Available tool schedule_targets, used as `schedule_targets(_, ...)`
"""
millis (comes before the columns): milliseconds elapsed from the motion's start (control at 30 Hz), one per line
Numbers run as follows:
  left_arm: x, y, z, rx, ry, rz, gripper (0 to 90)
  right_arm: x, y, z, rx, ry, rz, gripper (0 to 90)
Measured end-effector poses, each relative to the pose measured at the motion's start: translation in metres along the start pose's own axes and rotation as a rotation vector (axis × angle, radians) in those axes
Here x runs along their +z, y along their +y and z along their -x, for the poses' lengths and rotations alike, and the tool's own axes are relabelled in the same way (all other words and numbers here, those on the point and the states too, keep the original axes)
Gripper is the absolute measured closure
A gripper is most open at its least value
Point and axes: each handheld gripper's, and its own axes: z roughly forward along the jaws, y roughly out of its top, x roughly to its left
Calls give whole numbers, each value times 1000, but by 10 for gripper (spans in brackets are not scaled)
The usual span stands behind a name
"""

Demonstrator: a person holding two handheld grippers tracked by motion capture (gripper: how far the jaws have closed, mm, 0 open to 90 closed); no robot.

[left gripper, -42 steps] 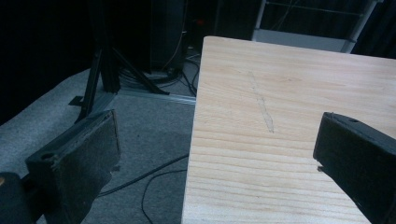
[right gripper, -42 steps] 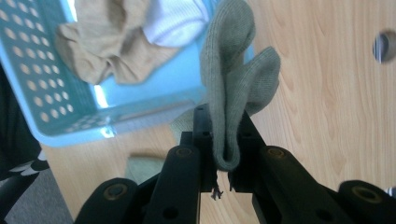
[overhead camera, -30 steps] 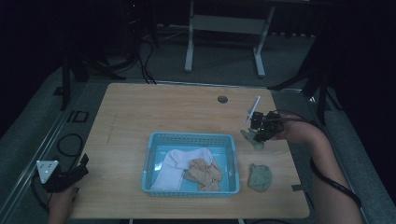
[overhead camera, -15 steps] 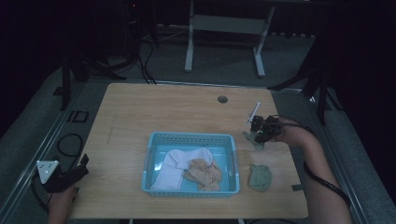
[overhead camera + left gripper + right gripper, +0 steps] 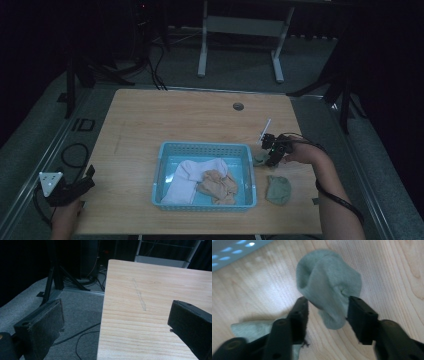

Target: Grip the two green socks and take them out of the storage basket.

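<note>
**Right gripper on a green sock beside the basket, left gripper idle at table edge**

Far left, high view: left gripper (image 5: 75,187) sits at the near-left edge of the wooden table (image 5: 170,117), held in the person's left hand (image 5: 65,217), grey three-cornered plate on top. Left gripper view: jaws spread wide, nothing between them, left one over the floor, right one over bare table (image 5: 155,290).

Centre: light blue basket (image 5: 204,149) near the front of the table. Inside it, a white sock (image 5: 187,177) on the left and a tan sock (image 5: 218,184) touching it on the right.

Just right of the basket: right gripper (image 5: 267,156), held by the right hand (image 5: 304,152), is down at a small grey-green sock (image 5: 259,160) touching the basket's right wall. Right gripper view: that sock (image 5: 329,287) is bunched up between the jaws, both pads pressed into the fabric, so it's gripped. Basket corner (image 5: 232,250) top left.

Near side of that: a second grey-green sock (image 5: 278,190) lies flat on the table, apart from the basket; in the right gripper view it (image 5: 254,327) shows behind the left jaw.
</note>
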Motion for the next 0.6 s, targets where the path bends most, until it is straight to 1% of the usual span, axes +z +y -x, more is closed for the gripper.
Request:
schedule_targets(33, 0, 0, 0, 0, 0, 0, 7, 0, 0, 0, 0, 0, 0, 473)
schedule_targets(100, 0, 0, 0, 0, -1, 1, 7, -8, -4, -2, 10, 0, 22, 412)
schedule_targets(133, 0, 0, 0, -1, 0, 2, 7, -14, -8, -3, 24, -4, 56, 343)
schedule_targets(167, 0, 0, 0, -1, 0, 2, 7, -14, -8, -3, 24, -4, 56, 343)
schedule_targets(200, 0, 0, 0, 0, 0, 1, 7, -21, -15, -3, 62, -7, 102, 299)
schedule_targets(267, 0, 0, 0, 0, 1, 0, 7, -23, -21, -3, 82, -19, 127, 279)
schedule_targets(300, 0, 0, 0, 0, 0, 1, 7, -25, -25, -3, 97, -15, 133, 264)
schedule_targets(333, 0, 0, 0, -1, 0, 1, 7, -25, -29, -2, 111, -8, 148, 233)
schedule_targets(367, 0, 0, 0, -1, 0, 1, 7, -25, -29, -2, 111, -8, 148, 233)
schedule_targets(400, 0, 0, 0, -1, 1, 1, 7, -24, -40, 0, 143, 11, 168, 193)
schedule_targets(467, 0, 0, 0, 0, 2, -2, 7, -22, -47, 2, 168, 14, 172, 143)
schedule_targets(533, 0, 0, 0, 1, 2, -3, 7, -19, -55, 4, 196, 10, 178, 145)
schedule_targets(600, 0, 0, 0, 1, 3, -3, 7, -16, -62, 6, 213, 12, 186, 143)
